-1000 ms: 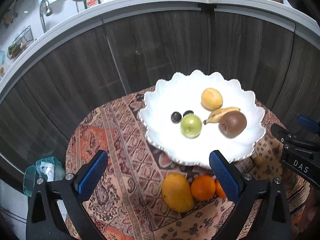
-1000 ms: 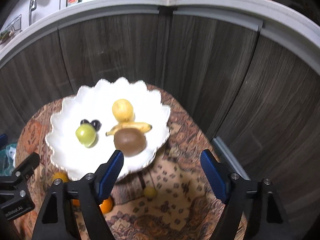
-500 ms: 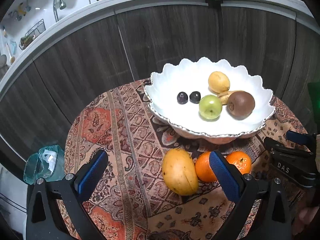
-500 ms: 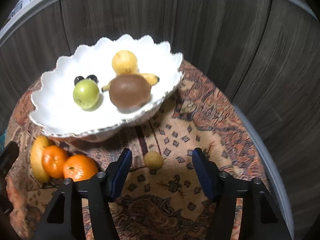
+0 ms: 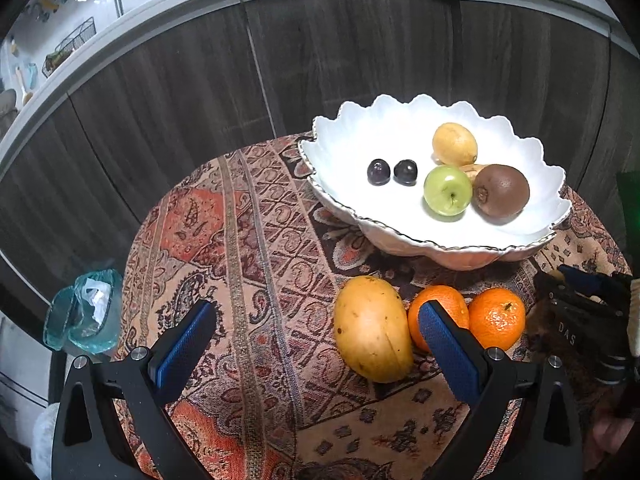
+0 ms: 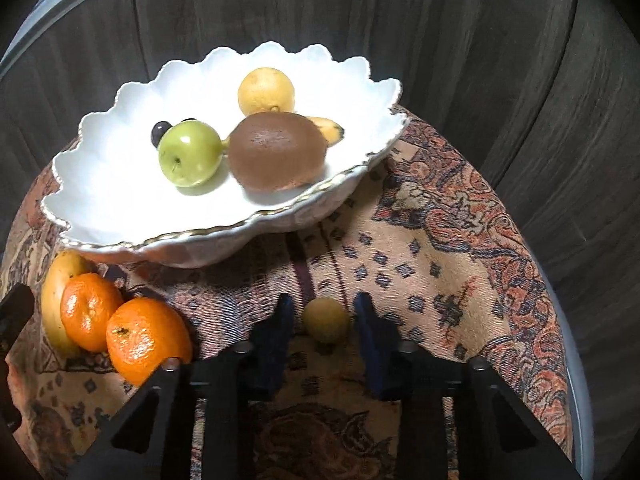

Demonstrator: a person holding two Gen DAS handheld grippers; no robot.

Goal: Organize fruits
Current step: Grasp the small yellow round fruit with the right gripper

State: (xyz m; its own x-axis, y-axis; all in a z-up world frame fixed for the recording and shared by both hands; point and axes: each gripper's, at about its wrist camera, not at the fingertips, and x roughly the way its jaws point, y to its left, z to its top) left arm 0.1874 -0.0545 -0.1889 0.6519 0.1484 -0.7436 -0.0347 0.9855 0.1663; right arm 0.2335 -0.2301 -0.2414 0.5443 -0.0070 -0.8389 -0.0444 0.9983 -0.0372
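1. The right gripper (image 6: pixel 322 332) sits low at the frame's bottom centre, jaws narrowed either side of a small yellow fruit (image 6: pixel 326 319) but with gaps showing, so probably lining up a pinch.
2. The left gripper (image 5: pixel 316 344) hangs wide and empty at lower centre, near the mango (image 5: pixel 372 340) and two tangerines (image 5: pixel 496 318).
3. The scalloped white bowl (image 6: pixel 120 184), upper left, likely the destination, holds a green apple (image 6: pixel 190 154) and kiwi (image 6: pixel 276 150).

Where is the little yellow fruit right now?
In the right wrist view, the little yellow fruit lies on the tablecloth between the right gripper fingers, in front of the white bowl.
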